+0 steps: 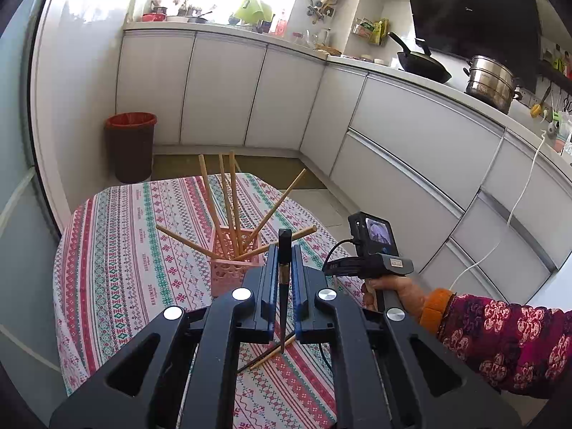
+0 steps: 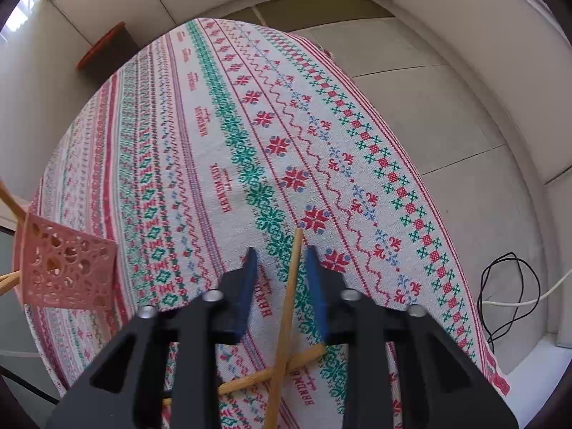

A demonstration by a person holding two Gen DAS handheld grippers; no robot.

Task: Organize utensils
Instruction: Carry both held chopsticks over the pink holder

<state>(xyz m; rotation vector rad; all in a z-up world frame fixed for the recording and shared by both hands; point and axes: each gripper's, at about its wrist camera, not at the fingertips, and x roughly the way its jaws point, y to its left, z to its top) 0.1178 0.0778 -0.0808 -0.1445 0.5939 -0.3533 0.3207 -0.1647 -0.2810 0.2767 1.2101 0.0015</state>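
Basket (image 1: pixel 234 262) with chopsticks (image 1: pixel 228 200) on the table (image 1: pixel 118 250) just beyond the left fingers (image 1: pixel 269 279), left of the right fingers (image 2: pixel 246 286).

The only wording that reads clearly is woven into the tablecloth (image 2: pixel 250 114): the word "HANDMADE" in red capitals, repeated along a pale stripe between the patterned bands, with a small line of script under each that is too fine to make out. In the right wrist view it runs upside down down the middle of the cloth; in the left wrist view the same word repeats along the left part of the tablecloth (image 1: pixel 118 250). The range hood (image 1: pixel 475 18) carries a faint logo and a small sticker, both too blurred to read.
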